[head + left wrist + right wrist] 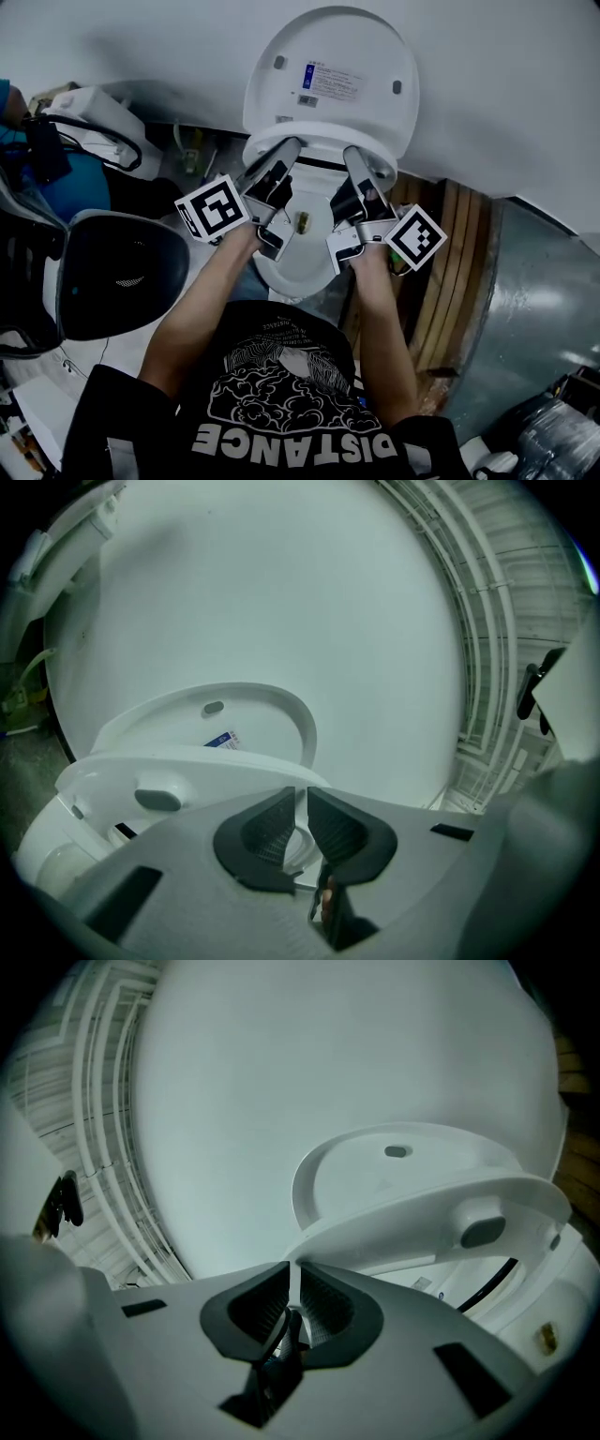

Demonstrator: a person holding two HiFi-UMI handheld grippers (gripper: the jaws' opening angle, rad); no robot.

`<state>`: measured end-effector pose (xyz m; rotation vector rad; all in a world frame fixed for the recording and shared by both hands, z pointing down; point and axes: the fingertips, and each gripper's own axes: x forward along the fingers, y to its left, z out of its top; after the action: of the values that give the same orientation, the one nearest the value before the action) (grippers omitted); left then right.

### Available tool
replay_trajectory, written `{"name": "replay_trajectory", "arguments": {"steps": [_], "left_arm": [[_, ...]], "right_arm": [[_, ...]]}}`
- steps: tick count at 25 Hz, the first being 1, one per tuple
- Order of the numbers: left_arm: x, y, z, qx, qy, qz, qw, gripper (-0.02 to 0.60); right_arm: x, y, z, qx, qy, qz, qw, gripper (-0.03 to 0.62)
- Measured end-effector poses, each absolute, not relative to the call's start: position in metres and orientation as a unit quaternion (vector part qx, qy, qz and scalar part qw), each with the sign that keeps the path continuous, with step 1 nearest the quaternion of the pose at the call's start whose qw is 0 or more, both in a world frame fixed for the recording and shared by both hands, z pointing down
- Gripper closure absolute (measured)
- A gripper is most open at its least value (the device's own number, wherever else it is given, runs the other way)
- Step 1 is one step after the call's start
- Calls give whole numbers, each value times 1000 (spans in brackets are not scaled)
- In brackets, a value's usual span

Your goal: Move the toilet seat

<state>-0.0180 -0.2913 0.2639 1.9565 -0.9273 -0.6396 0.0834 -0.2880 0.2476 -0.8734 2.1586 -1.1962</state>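
Gripping toilet seat (pixel 431 1208) rim: left tool (pixel 300 808), right tool (pixel 292 1283), jaws nearly closed.

A black mesh chair (pixel 112 272) sits at left — wooden planks (pixel 459 248) at right.

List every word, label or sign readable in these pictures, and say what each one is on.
"DISTANCE": white print on the person's black T-shirt, upside down in the head view.
Sticker under the raised toilet lid: print too small to read.
Left marker cube and right marker cube: square code patterns only, no words.
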Motion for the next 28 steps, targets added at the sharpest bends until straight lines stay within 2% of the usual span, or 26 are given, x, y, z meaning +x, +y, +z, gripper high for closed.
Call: {"name": "replay_trajectory", "arguments": {"steps": [28], "left_arm": [[-15,-448,280,806,-335,-193,448,563]], "right_arm": [[87,-446,264,-405,768,-421,264,557]]}}
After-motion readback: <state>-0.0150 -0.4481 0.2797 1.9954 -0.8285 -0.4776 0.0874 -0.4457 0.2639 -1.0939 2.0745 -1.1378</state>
